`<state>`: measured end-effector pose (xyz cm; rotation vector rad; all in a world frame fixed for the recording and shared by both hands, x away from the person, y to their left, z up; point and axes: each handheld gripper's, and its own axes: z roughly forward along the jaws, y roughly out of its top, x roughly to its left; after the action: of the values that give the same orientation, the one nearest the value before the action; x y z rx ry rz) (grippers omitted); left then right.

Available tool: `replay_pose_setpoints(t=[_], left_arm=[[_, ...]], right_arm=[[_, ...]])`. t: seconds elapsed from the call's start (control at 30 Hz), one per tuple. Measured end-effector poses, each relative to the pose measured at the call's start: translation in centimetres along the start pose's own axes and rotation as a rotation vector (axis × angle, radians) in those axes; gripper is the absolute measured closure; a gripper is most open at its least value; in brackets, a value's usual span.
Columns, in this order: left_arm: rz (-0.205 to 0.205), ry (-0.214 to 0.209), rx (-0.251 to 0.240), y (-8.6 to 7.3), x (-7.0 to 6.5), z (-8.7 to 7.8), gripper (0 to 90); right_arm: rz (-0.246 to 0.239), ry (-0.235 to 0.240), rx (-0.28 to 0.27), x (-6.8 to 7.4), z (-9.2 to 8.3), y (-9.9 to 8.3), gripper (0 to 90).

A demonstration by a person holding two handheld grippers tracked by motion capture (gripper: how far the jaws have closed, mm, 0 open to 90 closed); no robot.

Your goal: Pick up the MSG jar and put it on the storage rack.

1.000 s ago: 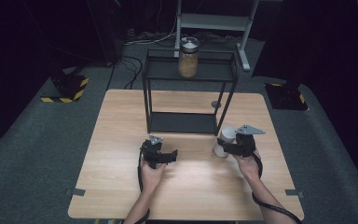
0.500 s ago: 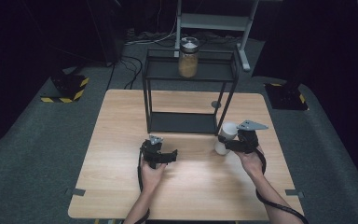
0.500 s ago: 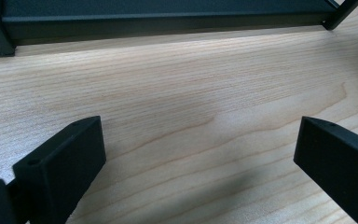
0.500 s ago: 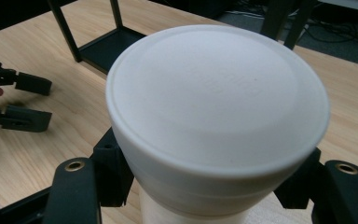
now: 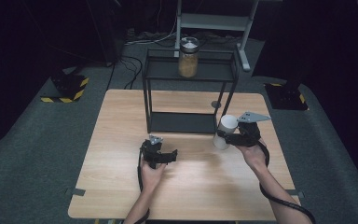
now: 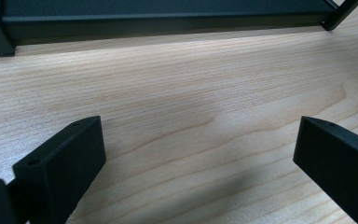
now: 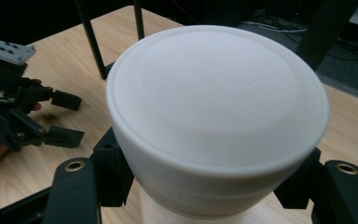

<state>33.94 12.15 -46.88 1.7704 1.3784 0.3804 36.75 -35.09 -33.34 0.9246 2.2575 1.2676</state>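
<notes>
Your right gripper [image 5: 224, 136] pinches the white jar [image 5: 224, 131] off the table, your left gripper [image 5: 171, 156] rests spread wide, so next put it on the black rack [image 5: 190, 71].

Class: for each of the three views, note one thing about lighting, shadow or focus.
High view: the wooden table is lit, its surroundings nearly black. Left gripper view: crisp wood grain, soft shadows between the open left gripper jaws. Right gripper view: the white container held by the right gripper looms large, evenly lit, background soft.
</notes>
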Motion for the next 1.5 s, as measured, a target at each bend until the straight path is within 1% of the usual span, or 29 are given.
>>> replay_pose_setpoints(t=[0.17, 0.2, 0.23, 0.4, 0.5, 0.53, 0.57, 0.7, 0.73, 0.77, 0.87, 1.27, 1.47, 1.5], left_arm=[[-0.001, -0.001, 0.000, 0.0, 0.0, 0.0, 2.3], [-0.001, -0.001, 0.000, 0.0, 0.0, 0.0, 2.2], [-0.002, -0.001, -0.001, 0.0, 0.0, 0.0, 2.3], [-0.003, -0.002, -0.001, 0.0, 0.0, 0.0, 2.3], [-0.004, -0.002, -0.002, 0.0, 0.0, 0.0, 2.3], [-0.004, -0.002, -0.002, 0.0, 0.0, 0.0, 2.3], [-0.004, -0.002, -0.002, 0.0, 0.0, 0.0, 2.3], [-0.007, -0.003, -0.002, -0.1, 0.1, 0.0, 2.4], [-0.007, -0.003, -0.002, 0.0, 0.1, 0.0, 2.4], [-0.008, -0.003, -0.002, -0.1, 0.1, 0.0, 2.4], [-0.007, -0.004, -0.002, -0.1, 0.1, 0.0, 2.4], [-0.008, -0.005, -0.003, -0.1, 0.1, 0.0, 2.5], [-0.008, -0.004, -0.004, -0.1, 0.1, 0.0, 2.5], [-0.008, -0.004, -0.004, -0.1, 0.1, 0.0, 2.5]], right_arm=[[-0.015, 0.027, -0.006, -0.1, -0.9, 1.7, 34.5], [-0.015, 0.027, -0.006, -0.1, -0.9, 1.7, 34.5], [-0.021, 0.037, -0.009, -0.2, -1.2, 2.4, 34.5], [-0.029, 0.055, -0.018, -0.3, -1.9, 3.8, 34.5], [-0.046, 0.056, -0.020, -0.2, -2.3, 4.8, 34.5], [-0.046, 0.056, -0.020, -0.2, -2.3, 4.8, 34.5], [-0.058, 0.058, -0.020, -0.1, -2.7, 5.6, 34.5], [-0.069, 0.073, -0.024, -0.3, -3.3, 7.0, 34.5], [-0.069, 0.073, -0.024, -0.3, -3.3, 7.0, 34.5], [-0.075, 0.076, -0.026, -0.3, -3.6, 7.5, 34.5], [-0.082, 0.080, -0.031, -0.3, -4.0, 8.5, 34.5], [-0.076, 0.103, -0.052, -0.9, -5.0, 10.6, 34.5], [-0.077, 0.101, -0.058, -1.0, -5.3, 11.5, 34.6], [-0.080, 0.100, -0.060, -1.1, -5.5, 11.9, 34.5]])
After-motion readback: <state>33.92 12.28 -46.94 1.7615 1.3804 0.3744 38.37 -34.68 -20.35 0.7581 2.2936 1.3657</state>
